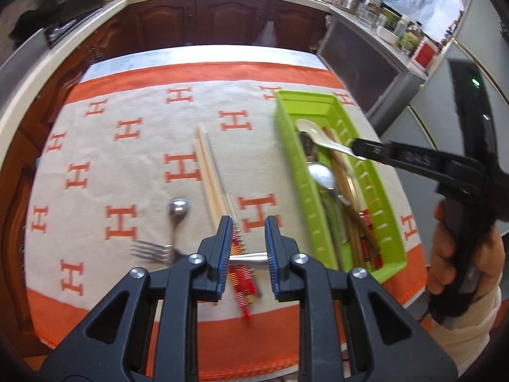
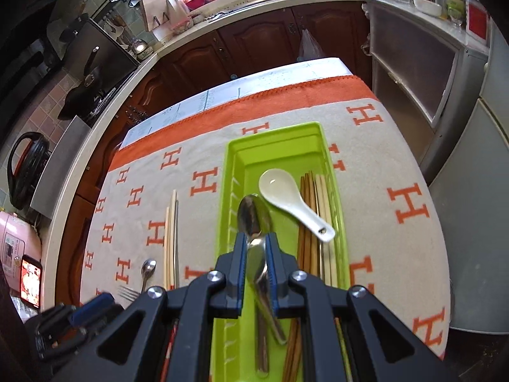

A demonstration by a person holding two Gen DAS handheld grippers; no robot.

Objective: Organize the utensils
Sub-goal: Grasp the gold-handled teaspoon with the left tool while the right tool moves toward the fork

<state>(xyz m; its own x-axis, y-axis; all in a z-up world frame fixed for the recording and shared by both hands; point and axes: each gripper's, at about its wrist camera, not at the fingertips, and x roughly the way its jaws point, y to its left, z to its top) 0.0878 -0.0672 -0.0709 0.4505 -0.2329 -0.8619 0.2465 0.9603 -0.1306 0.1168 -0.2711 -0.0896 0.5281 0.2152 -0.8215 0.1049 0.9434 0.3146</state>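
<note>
A green tray lies on the H-patterned cloth and holds a white ceramic spoon, metal spoons and wooden chopsticks. My right gripper is over the tray, its jaws narrow around a metal spoon; it looks shut on it. My left gripper is open above a fork's handle and red-ended chopsticks. Light chopsticks, a small metal spoon and the fork lie on the cloth.
The cloth-covered table ends at a drop on all sides. Wooden cabinets and a cluttered counter stand beyond. A grey fridge stands to the right. The person's hand holds the right gripper.
</note>
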